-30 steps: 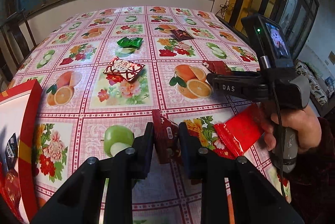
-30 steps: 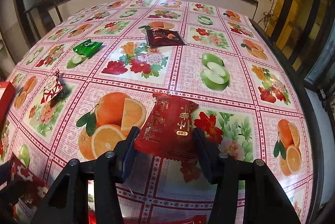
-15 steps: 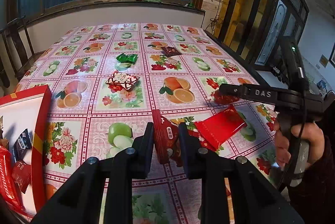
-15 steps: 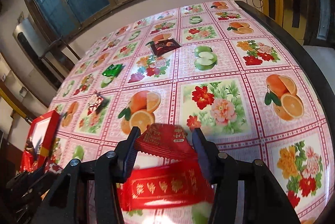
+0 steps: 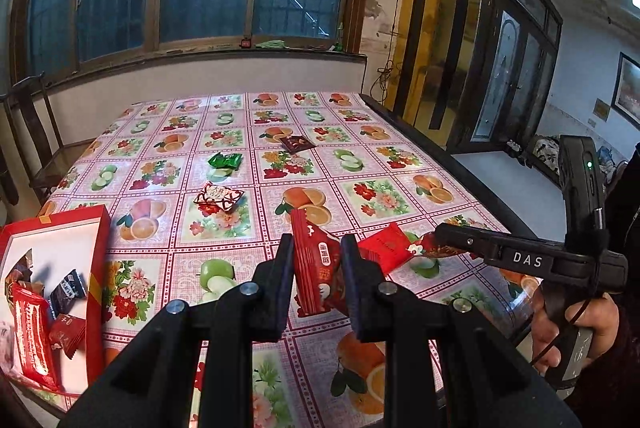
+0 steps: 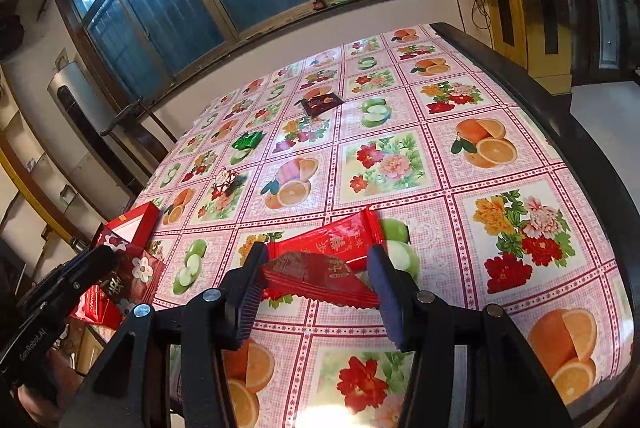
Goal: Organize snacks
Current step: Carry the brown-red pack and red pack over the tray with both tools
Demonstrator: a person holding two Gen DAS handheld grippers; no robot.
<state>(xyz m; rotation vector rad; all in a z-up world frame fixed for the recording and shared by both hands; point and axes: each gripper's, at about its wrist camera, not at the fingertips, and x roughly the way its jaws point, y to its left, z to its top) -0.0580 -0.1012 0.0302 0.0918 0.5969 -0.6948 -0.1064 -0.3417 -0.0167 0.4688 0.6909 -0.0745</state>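
Both packets look light, crinkly, slippery: left gripper (image 5: 316, 268) pinches red packet (image 5: 316, 264) edge-on, right gripper (image 6: 316, 278) clamps dark-red packet (image 6: 320, 278) flatwise, right of box (image 5: 98, 260); grip mid-body.

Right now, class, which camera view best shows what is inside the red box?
The left wrist view. It looks into the open red box, where several wrapped snacks lie against its white lining. The right wrist view shows only the box far off at the table's edge, partly behind the left gripper; its contents are hidden.
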